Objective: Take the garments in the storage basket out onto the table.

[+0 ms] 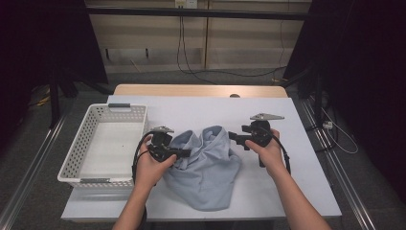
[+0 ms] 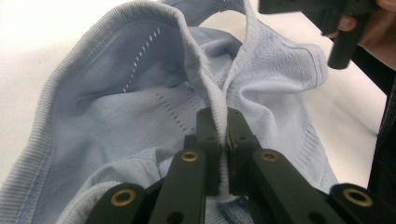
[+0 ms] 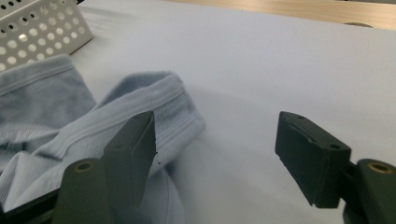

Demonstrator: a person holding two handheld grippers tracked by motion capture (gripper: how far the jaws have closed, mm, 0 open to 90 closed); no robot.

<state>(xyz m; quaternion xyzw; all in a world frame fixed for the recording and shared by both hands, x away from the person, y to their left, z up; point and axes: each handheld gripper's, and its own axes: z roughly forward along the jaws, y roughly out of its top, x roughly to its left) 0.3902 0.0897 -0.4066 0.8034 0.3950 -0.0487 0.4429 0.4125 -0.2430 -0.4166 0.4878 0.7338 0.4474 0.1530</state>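
White-covered counter [image 1: 287,182], basket [image 1: 103,143] at left: pale blue garment [image 1: 206,167] heaped mid-counter, left tongs [image 2: 223,140] clamped on its ribbed hem, right tongs [image 3: 219,154] gaping beside another hem fold; best closed squarely over the ribbing.

— What was the thing on the bench?

— A light blue garment [image 1: 207,167] of ribbed knit with rows of small holes. It lay crumpled near the front edge, just right of the white basket.

— Was it flat?

— No. Its upper part stood up in folds, with one thick hem pinched together.
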